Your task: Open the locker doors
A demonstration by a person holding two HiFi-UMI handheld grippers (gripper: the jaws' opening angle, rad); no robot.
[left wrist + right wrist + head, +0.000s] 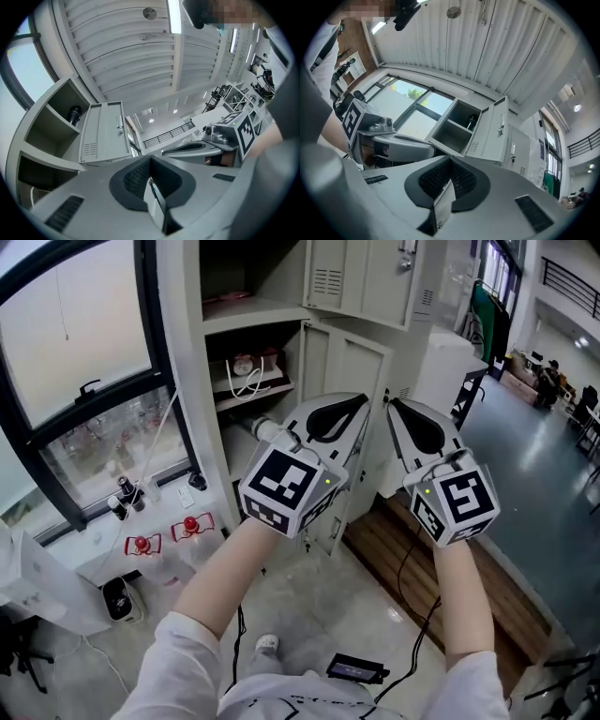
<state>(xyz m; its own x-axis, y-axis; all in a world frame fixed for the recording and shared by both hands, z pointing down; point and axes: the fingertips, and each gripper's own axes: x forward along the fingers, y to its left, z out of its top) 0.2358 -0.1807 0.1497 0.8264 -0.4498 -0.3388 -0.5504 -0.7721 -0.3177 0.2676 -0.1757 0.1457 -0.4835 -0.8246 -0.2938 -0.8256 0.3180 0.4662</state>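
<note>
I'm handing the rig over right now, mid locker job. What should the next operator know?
Left gripper: shut, empty, touching nothing. Right gripper: shut, empty, beside it.
Pale grey metal locker: upper door and the door below it both stand open, shelves showing.
Done: those two doors. Left: check for doors lower down, hidden behind the grippers; open any still closed.

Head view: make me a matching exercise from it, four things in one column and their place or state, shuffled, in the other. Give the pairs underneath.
Things
1. white cable
2. red-topped items
3. flat black device
4. upper locker door

Place or state
A. swung open
B. lying on the floor
C. on a locker shelf
D. on the ledge under the window

Pairs: 1-C, 2-D, 3-B, 4-A
</note>
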